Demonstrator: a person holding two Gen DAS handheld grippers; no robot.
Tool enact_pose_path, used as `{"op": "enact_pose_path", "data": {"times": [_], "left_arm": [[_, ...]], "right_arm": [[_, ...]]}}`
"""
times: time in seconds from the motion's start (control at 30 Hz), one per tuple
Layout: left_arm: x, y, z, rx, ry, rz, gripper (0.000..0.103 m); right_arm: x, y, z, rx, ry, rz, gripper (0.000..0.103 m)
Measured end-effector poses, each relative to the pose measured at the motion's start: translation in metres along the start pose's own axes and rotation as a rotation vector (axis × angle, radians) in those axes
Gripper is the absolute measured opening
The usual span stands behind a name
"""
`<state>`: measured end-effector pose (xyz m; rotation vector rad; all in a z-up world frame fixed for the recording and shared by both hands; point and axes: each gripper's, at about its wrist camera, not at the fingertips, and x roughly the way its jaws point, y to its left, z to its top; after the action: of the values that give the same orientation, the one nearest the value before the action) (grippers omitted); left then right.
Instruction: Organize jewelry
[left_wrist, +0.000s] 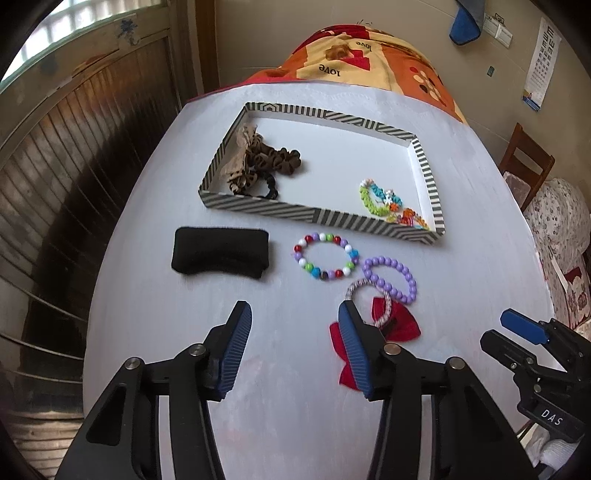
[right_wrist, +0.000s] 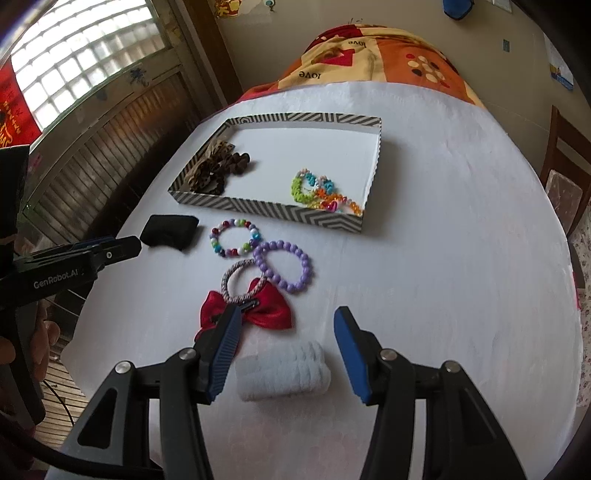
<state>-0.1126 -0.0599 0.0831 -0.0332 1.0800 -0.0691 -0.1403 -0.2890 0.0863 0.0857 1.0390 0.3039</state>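
Jewelry sort partly done: tray holds two groups, six pieces left on the table.

Nearest, left gripper (left_wrist: 295, 347) and right gripper (right_wrist: 284, 350) both spread, nothing held. White scrunchie (right_wrist: 283, 373) below the right jaws, then red bow (right_wrist: 258, 308), striped hair tie (right_wrist: 243, 280), purple bracelet (right_wrist: 284, 269), multicolour bracelet (right_wrist: 234, 237), black band (right_wrist: 170, 232). Farthest, striped tray (right_wrist: 273, 212) already has brown scrunchies (right_wrist: 218, 168) left, bright bead pieces (right_wrist: 321, 192) right.

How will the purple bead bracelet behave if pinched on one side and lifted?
The purple bead bracelet would likely sag, since it looks strung, not rigid. Its glossy round beads may slip between pads. It overlaps the striped hair tie, which might drag along.
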Motion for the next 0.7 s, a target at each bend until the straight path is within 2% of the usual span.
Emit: {"op": "enact_pose_path", "data": {"times": [0.7], "left_arm": [[-0.005,-0.003,-0.031,0.008,0.019,0.013,0.037]], "right_arm": [[-0.009,0.006,-0.02,-0.021,0.003,-0.001,0.058]]}}
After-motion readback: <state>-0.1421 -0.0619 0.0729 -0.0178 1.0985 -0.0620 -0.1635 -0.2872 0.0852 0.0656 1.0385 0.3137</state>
